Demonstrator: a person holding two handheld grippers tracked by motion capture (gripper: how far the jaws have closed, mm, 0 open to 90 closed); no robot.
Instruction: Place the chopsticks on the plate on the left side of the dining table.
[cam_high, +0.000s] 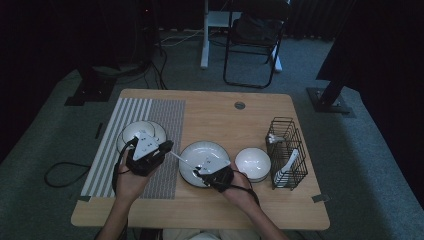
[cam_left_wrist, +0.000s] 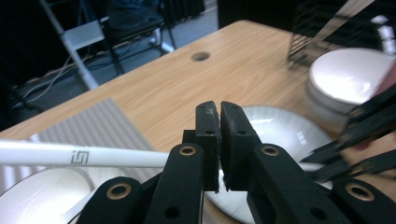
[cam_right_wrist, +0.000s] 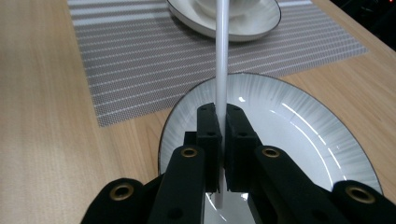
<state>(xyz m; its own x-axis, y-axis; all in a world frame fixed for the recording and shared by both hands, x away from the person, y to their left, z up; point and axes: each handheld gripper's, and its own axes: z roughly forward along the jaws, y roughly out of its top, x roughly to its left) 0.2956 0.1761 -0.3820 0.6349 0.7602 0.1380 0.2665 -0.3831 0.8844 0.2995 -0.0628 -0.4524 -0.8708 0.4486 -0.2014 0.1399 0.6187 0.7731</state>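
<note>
White chopstick (cam_right_wrist: 222, 51) clamped by both grippers' fingers, over plate (cam_right_wrist: 299, 121)

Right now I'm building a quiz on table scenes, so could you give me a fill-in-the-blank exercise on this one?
1. The right hand-held gripper is shut on a white ____.
2. That stick hangs over a white ____ with a dark rim.
3. The striped placemat lies on the table's ____ side in the high view.
4. The black wire basket stands beside a white ____.

Missing words: stick; plate; left; bowl
</note>
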